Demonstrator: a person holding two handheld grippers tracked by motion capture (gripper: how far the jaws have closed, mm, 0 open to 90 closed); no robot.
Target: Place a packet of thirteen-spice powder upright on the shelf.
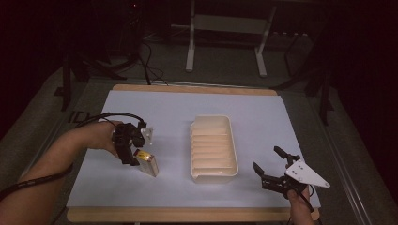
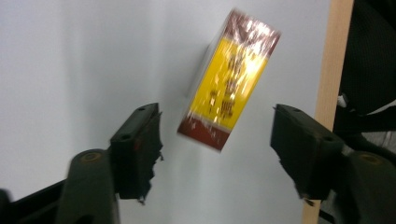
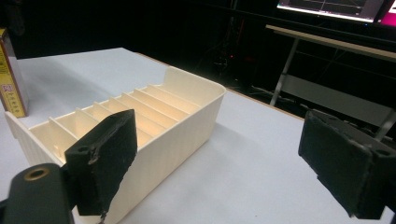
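A yellow and red wrapped box (image 1: 148,163) (image 2: 229,79) lies on the white sheet (image 1: 178,108), left of a cream ribbed tray (image 1: 213,179). My left gripper (image 1: 131,158) (image 2: 217,128) hovers at the box's near end, open, with the jaws on either side and not touching it. At the front right, my right gripper (image 1: 267,158) (image 3: 224,149) stands open and holds nothing. It faces the tray (image 3: 182,135), whose slots are empty. The box (image 3: 11,79) stands beyond the tray's far corner in the right gripper view.
The sheet covers a wooden board whose edge (image 1: 187,214) runs along the front. Behind the table stand a metal frame (image 1: 225,28) and loose cables (image 1: 150,65) on the floor. A lit monitor (image 3: 336,5) sits at the far back.
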